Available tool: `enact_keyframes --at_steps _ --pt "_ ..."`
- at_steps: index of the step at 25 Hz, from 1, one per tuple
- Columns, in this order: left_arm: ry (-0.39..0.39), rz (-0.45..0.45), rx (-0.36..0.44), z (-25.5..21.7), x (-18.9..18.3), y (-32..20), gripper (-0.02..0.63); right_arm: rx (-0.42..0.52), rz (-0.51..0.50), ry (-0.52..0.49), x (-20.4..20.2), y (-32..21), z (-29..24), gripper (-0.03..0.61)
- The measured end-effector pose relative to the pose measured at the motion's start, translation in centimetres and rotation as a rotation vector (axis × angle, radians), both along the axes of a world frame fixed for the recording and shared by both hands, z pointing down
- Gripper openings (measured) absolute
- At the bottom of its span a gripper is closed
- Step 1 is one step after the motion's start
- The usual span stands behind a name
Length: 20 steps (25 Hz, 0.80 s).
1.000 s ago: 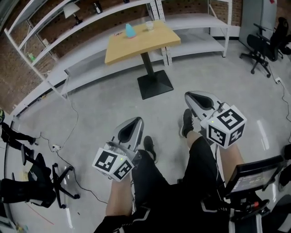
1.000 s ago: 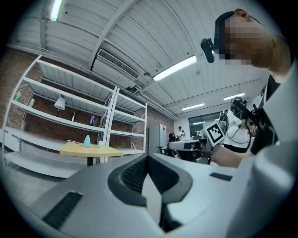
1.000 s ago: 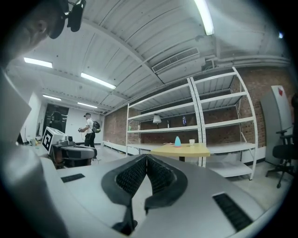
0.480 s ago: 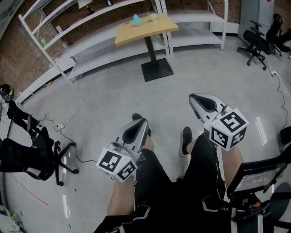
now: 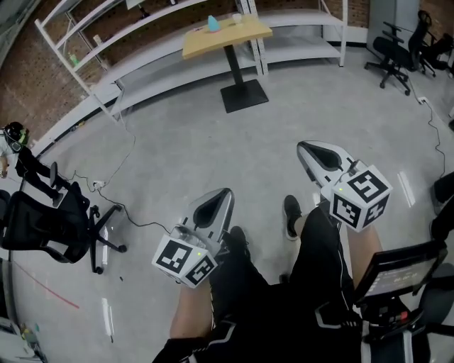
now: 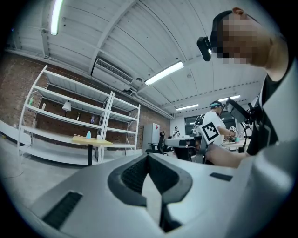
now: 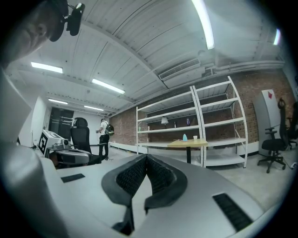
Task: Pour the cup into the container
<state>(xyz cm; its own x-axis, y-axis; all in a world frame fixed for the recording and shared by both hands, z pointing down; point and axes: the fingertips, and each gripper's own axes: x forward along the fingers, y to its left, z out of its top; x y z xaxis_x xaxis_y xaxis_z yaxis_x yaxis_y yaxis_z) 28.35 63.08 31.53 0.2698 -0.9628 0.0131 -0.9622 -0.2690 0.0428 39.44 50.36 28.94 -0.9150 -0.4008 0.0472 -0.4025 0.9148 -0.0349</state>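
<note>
Far across the floor (image 5: 170,149), on the tabletop (image 5: 245,37) by the shelves (image 5: 135,39), stand a white cup (image 5: 236,17) and a blue container (image 5: 213,23), near each other. Over the person's legs (image 5: 316,273), well apart from them, the left gripper (image 5: 220,195) and right gripper (image 5: 306,147) point level, jaws pressed together on nothing.

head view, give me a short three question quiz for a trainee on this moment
1. True or false: the left tool is holding the blue cup.
2. Where does the blue cup stand? A) on the wooden table B) on the floor C) on a shelf
3. Fill in: the jaws of the left tool and the right tool are both ____.
Key: 1 false; 2 A; 3 shut.
</note>
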Motion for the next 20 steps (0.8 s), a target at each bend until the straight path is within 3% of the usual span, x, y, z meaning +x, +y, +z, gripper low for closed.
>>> enact_keyframes --at_steps 12,20 --pt "0.015 0.001 0.017 -0.8 5.4 8.5 0.002 -0.01 0.004 0.005 5.7 9.2 -0.2 0.002" --pt "0.008 0.008 0.015 -1.3 6.8 9.4 0.002 0.004 0.008 -0.012 7.2 10.4 -1.5 0.002"
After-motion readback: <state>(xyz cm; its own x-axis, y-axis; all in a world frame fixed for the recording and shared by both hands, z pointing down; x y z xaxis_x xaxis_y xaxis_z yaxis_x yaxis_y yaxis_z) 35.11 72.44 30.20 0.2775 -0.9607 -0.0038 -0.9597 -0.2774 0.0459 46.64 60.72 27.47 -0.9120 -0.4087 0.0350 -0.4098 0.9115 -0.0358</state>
